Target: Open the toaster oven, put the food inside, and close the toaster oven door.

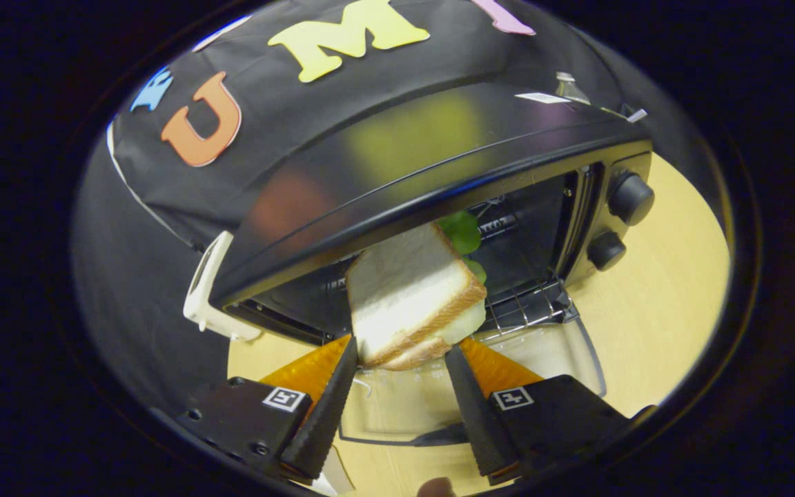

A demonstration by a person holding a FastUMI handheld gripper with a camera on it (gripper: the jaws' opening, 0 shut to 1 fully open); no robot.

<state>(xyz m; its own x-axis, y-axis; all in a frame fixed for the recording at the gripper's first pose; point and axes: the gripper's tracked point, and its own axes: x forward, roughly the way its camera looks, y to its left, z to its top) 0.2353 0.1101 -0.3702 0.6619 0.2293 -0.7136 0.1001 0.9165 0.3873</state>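
A black toaster oven (397,159) stands ahead on the wooden table, seen tilted. Its glass door (542,359) lies folded down flat under and ahead of the fingers, and the dark cavity with a wire rack (528,307) is exposed. My gripper (401,352) is shut on a sandwich (411,293) of white bread with a brown crust and green lettuce (463,231) at its far end. The sandwich sticks out forward between the fingertips, its far end at the oven's mouth above the rack. Both fingers press its sides.
Two black knobs (629,197) sit on the oven's right panel. A white piece (208,293) pokes out at the oven's left side. Light wooden table (660,297) spreads to the right of the oven. The black cloth wall stands close behind the oven.
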